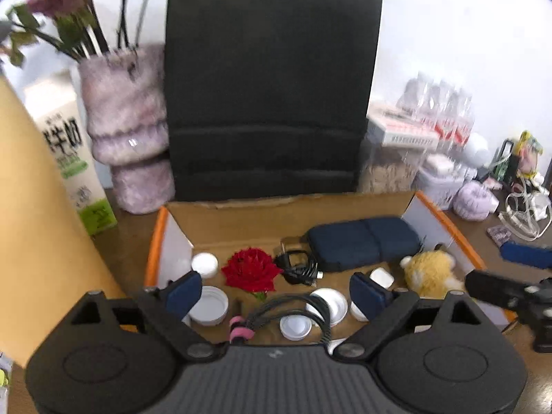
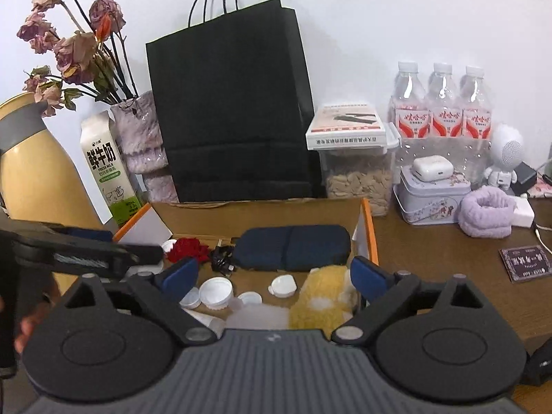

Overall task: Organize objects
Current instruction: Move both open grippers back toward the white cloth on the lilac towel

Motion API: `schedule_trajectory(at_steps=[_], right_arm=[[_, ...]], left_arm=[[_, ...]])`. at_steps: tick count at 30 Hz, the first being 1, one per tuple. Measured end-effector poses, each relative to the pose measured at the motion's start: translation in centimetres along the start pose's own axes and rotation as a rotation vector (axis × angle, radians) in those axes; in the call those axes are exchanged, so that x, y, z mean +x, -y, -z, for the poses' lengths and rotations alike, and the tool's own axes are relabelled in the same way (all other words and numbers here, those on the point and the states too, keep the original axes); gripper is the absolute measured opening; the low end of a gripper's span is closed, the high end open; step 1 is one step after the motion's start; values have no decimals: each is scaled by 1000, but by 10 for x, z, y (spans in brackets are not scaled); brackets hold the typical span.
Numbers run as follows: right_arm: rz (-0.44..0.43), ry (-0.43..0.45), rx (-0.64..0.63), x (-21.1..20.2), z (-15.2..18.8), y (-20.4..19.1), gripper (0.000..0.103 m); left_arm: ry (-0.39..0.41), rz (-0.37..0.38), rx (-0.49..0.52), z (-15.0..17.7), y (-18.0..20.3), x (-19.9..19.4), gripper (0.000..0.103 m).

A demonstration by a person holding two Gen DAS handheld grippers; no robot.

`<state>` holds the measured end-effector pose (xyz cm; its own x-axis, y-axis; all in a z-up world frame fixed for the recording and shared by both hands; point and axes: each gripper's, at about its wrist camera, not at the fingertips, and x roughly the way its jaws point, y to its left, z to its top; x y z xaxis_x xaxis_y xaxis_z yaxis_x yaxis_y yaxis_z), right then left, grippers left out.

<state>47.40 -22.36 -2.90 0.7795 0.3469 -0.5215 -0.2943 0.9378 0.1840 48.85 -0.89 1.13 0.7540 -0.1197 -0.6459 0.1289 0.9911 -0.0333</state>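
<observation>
From my remote station, both grippers hover over an open cardboard box [image 2: 262,214] on a brown counter [image 2: 431,262], in front of a tall black paper bag [image 2: 231,103]. My left gripper [image 1: 276,286] has its jaws spread wide with nothing pinched between them; a black cable bundle tied with a pink strap [image 1: 239,333] lies just below them in the box. My right gripper [image 2: 276,276] likewise stands wide open, gripping nothing, above a yellow plush toy [image 2: 324,303] at the box's right side.

Inside the box lie a navy zip case [image 1: 362,245] along the back, a red artificial flower [image 1: 250,270], a coiled black charger cable [image 1: 298,265], a small white earbud case [image 1: 381,276] and several white jar lids [image 1: 208,305].

Left of the box stand a milk carton [image 2: 107,169], a fuzzy vase of dried roses [image 2: 138,131] and a yellow jug [image 2: 31,172]. To the right are 3 water bottles [image 2: 443,103], a clear food container [image 2: 358,176], a floral tin [image 2: 431,200] and a lilac towel roll [image 2: 486,214].
</observation>
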Motion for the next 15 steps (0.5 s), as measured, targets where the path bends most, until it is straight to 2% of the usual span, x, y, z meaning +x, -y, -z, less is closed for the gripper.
schedule_trajectory(at_steps=[3,6,8,10,12,15], right_arm=[[-1,-8,8,-15,2,-1,98],[-13,18,-11,-57,13,-7,100],[-34,69,-47,-99,34,-15,103],[-75,69,-90,-141,65,-22,103],[-81,51,-89,-179,102,-29,103],[-113,47,18,-235,170,-37,103]], left_arm=[[16,-25,2,1,2,-30,94],[74,-56,46,24,12,-84,94],[179,-43,95,62,19,-135,95],[266,-9,101,114,23,-186,103],[288,38,86,169,28,-227,103],[247,90,11,250,38,-266,103]])
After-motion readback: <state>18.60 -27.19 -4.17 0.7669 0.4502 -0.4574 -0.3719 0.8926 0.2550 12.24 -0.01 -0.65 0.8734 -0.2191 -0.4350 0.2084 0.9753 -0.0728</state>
